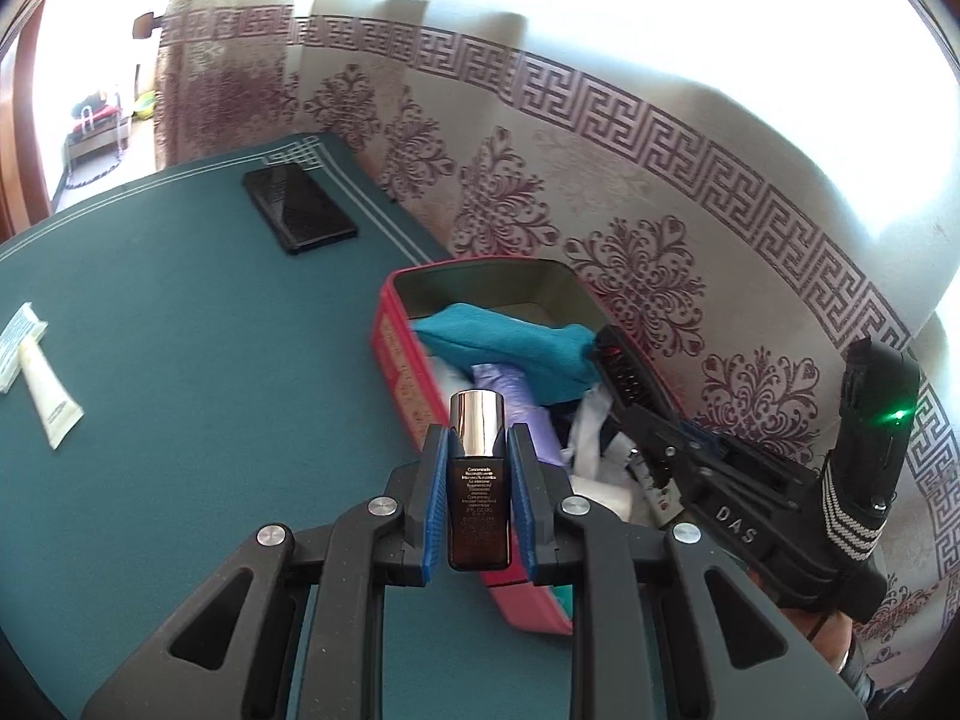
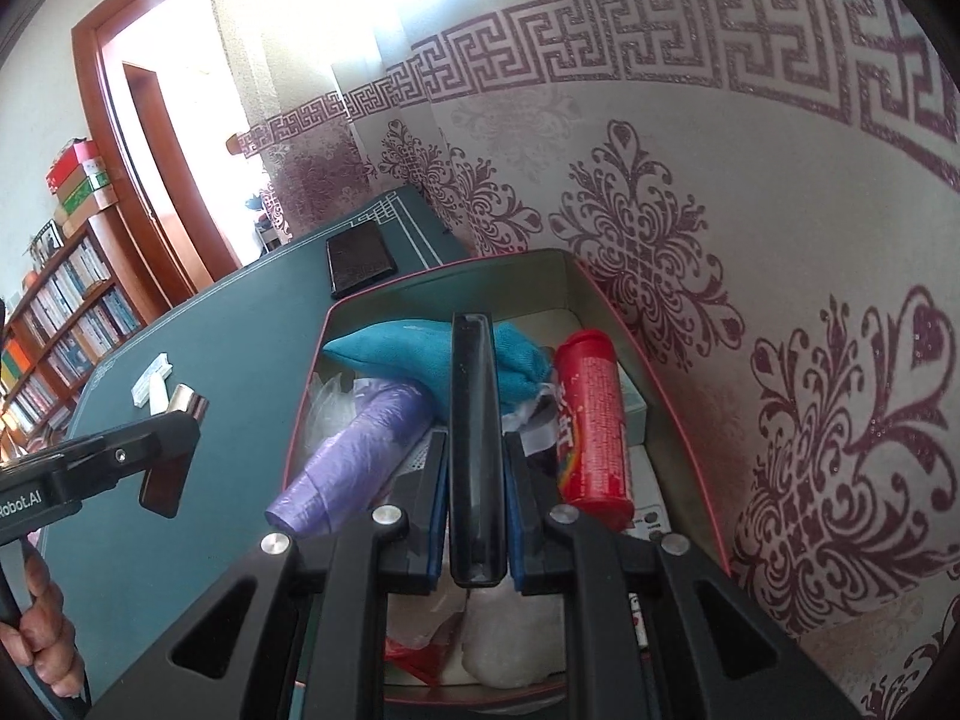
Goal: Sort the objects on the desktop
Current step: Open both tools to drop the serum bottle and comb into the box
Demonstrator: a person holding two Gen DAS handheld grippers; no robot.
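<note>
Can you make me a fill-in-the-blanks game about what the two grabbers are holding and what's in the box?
1. The left gripper is shut on a small dark bottle with a shiny ____ cap.
2. The right gripper holds a black comb over the open ____ box.
3. Inside the box lies a roll of ____ bags beside a teal cloth.
4. The black phone lies on the ____ table.

Missing words: silver; red; purple; green
</note>
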